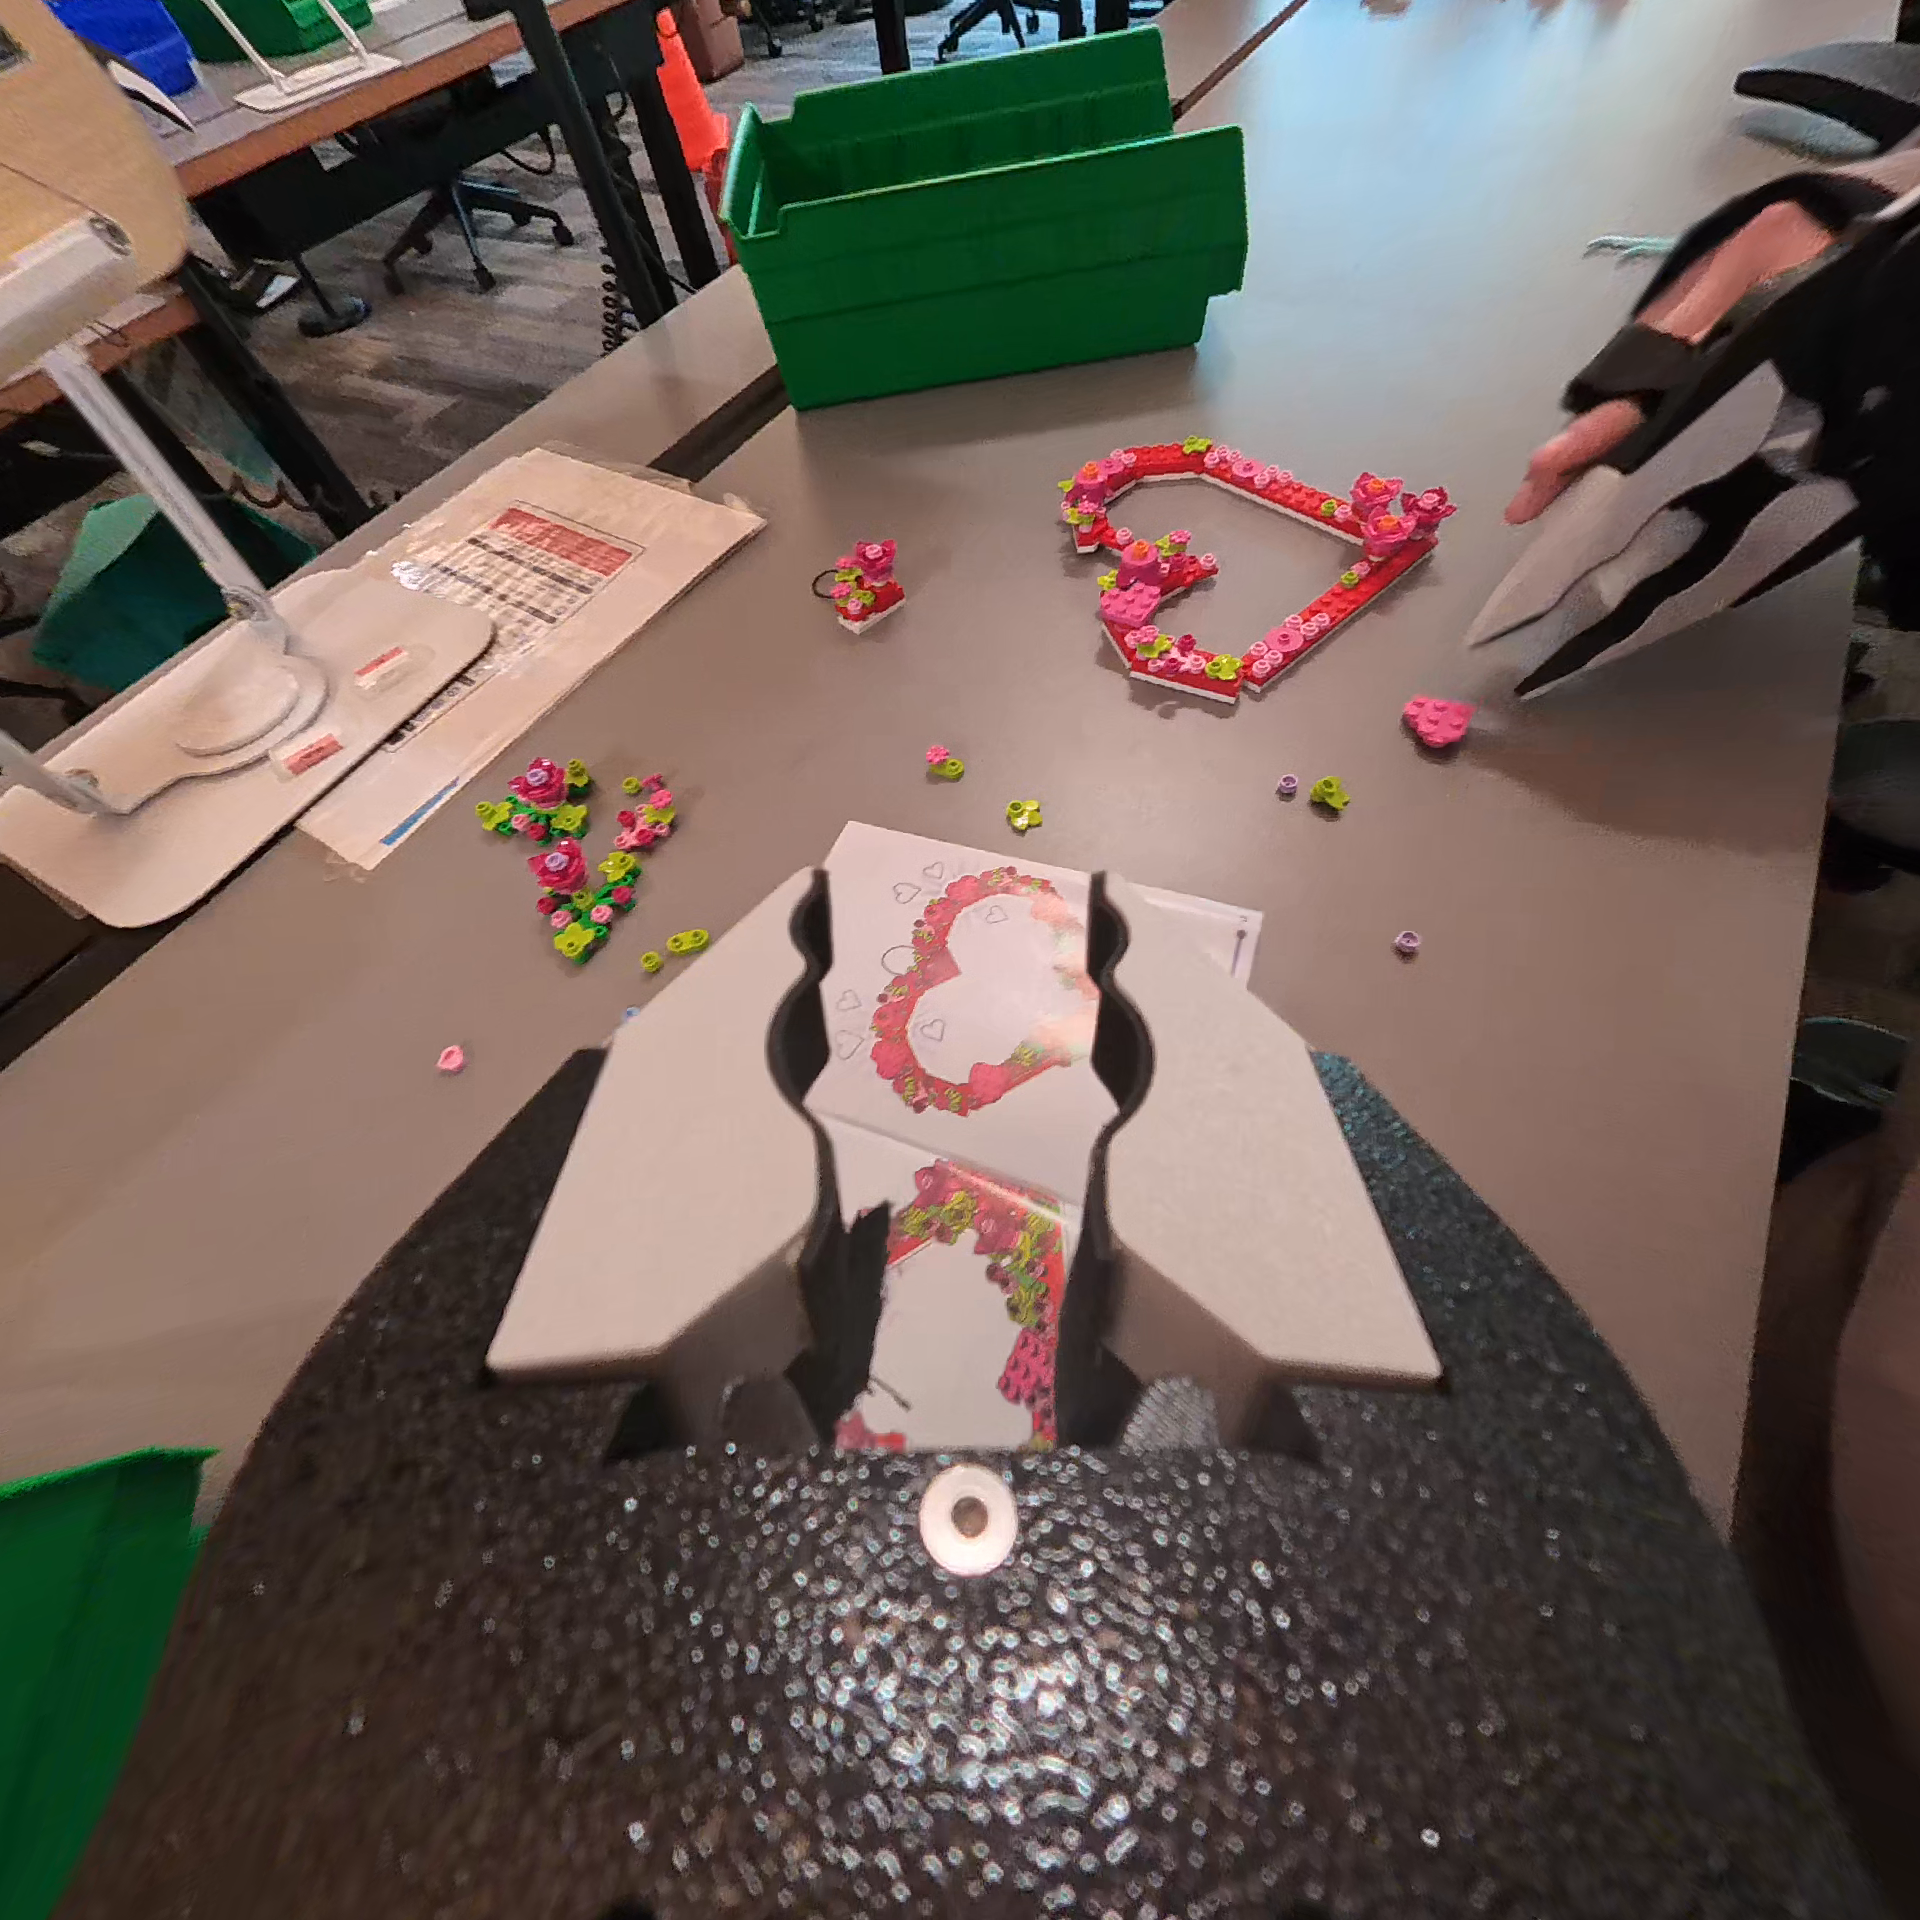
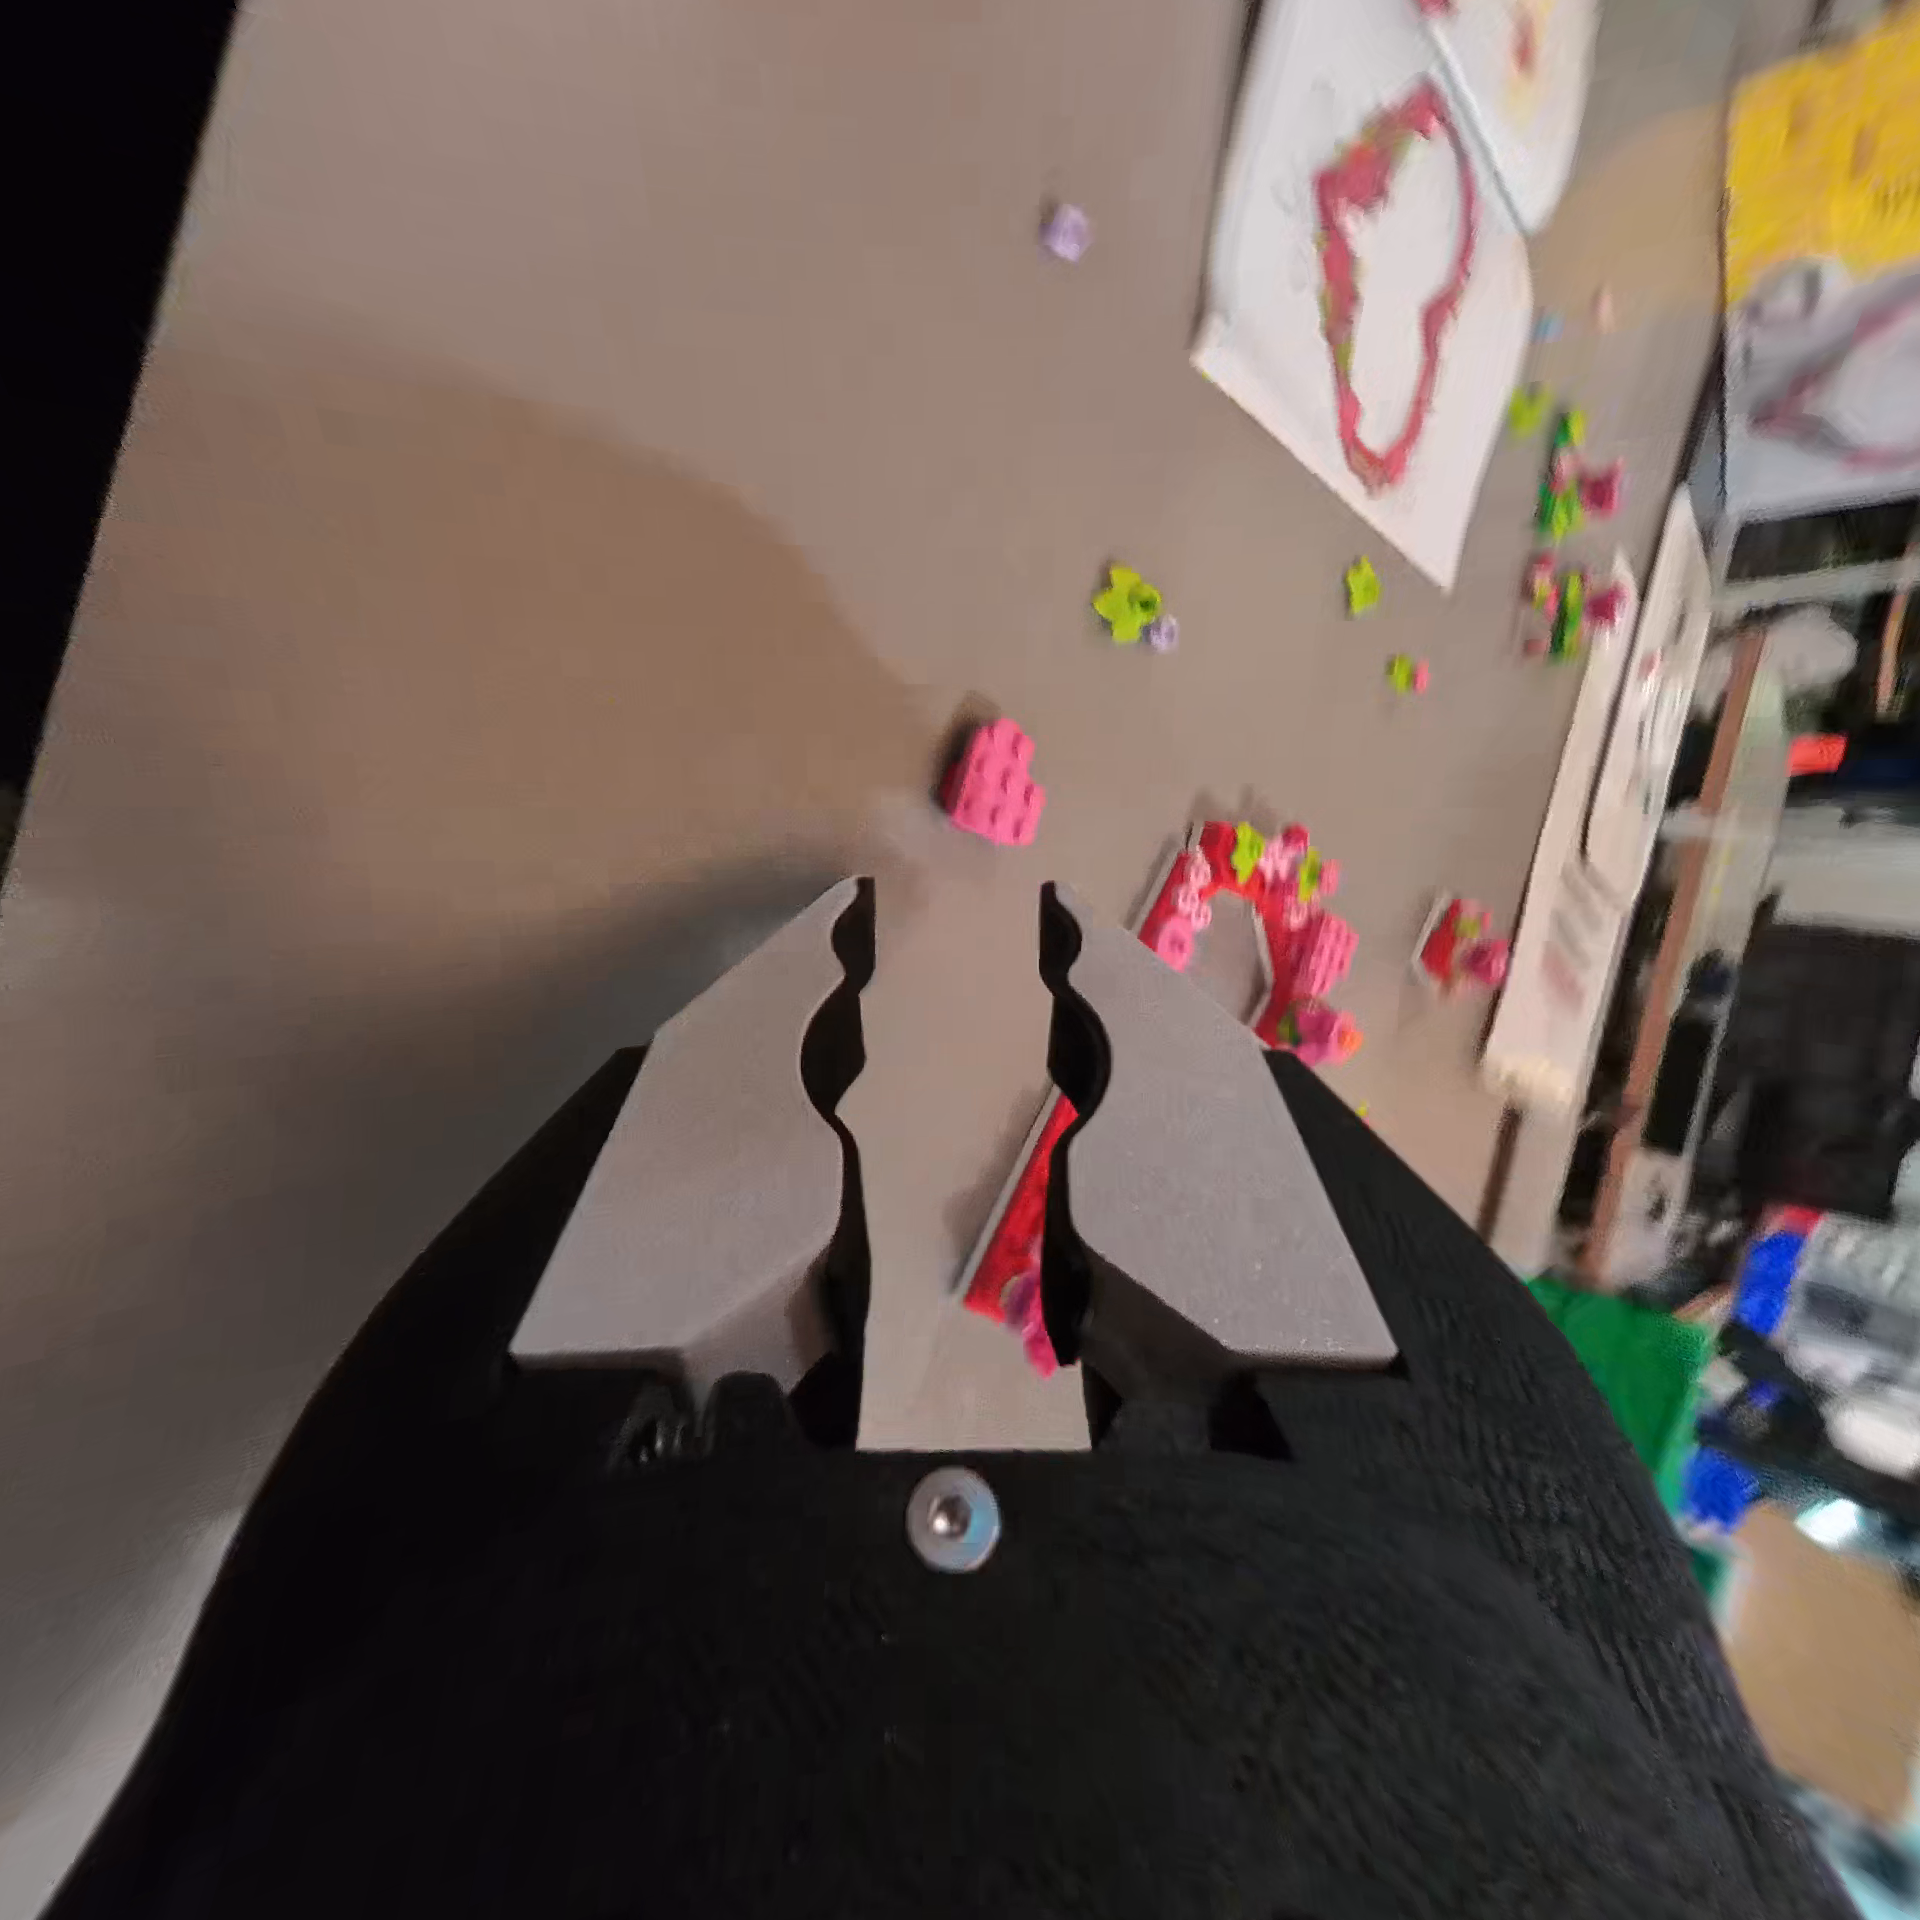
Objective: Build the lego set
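A red and pink heart-shaped lego frame (image 1: 1252,566) lies on the grey table (image 1: 1507,1039), also blurred in the right wrist view (image 2: 1262,935). A loose pink heart plate (image 1: 1438,719) lies right of it, just ahead of my right gripper (image 2: 956,899) in its own view (image 2: 994,781). The right gripper (image 1: 1501,655) is open and empty, hovering over the table. My left gripper (image 1: 961,894) is open and empty above the instruction sheet (image 1: 977,997). A small red flower piece (image 1: 868,587) and flower clusters (image 1: 571,852) lie to the left.
A green bin (image 1: 987,218) stands at the back of the table. Papers in plastic and a white lamp base (image 1: 239,717) lie at the left. Small lime and lilac bits (image 1: 1330,795) are scattered mid-table. A green bin corner (image 1: 83,1662) is at the near left. The gap from one gripper's tips to the other's is roughly 30 cm.
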`<state>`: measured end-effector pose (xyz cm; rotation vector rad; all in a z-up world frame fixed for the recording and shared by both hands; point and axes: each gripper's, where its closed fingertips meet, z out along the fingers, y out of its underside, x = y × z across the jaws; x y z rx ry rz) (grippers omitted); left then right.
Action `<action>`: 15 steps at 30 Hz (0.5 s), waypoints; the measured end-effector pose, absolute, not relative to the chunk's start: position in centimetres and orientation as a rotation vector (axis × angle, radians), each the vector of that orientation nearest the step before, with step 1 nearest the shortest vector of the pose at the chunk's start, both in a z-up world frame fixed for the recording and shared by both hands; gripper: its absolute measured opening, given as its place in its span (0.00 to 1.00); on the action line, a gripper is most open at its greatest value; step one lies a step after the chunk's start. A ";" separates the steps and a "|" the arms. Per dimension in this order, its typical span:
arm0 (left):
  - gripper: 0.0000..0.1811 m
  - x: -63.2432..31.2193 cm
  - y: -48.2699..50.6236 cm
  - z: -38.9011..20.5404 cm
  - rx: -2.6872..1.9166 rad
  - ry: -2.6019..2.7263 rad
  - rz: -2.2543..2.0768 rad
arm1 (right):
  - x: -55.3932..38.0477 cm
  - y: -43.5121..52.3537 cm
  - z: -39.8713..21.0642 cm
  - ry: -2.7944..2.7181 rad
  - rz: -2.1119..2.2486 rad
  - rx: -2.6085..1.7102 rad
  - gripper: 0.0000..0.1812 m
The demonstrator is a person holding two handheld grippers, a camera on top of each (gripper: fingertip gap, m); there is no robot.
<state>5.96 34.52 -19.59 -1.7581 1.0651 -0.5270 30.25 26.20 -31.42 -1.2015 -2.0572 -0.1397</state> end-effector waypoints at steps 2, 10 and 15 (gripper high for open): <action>0.26 5.0 34.7 -19.1 -1.743 1.045 -0.497 | 30.7 26.3 -30.9 -1.889 -0.066 -1.379 0.17; 0.24 -0.7 36.0 -14.0 -1.637 0.820 -0.383 | 30.0 26.4 -31.2 -0.982 0.360 -2.005 0.19; 0.22 -2.1 35.4 -12.3 -1.569 0.773 -0.337 | 29.9 26.4 -31.9 -0.784 0.416 -2.123 0.24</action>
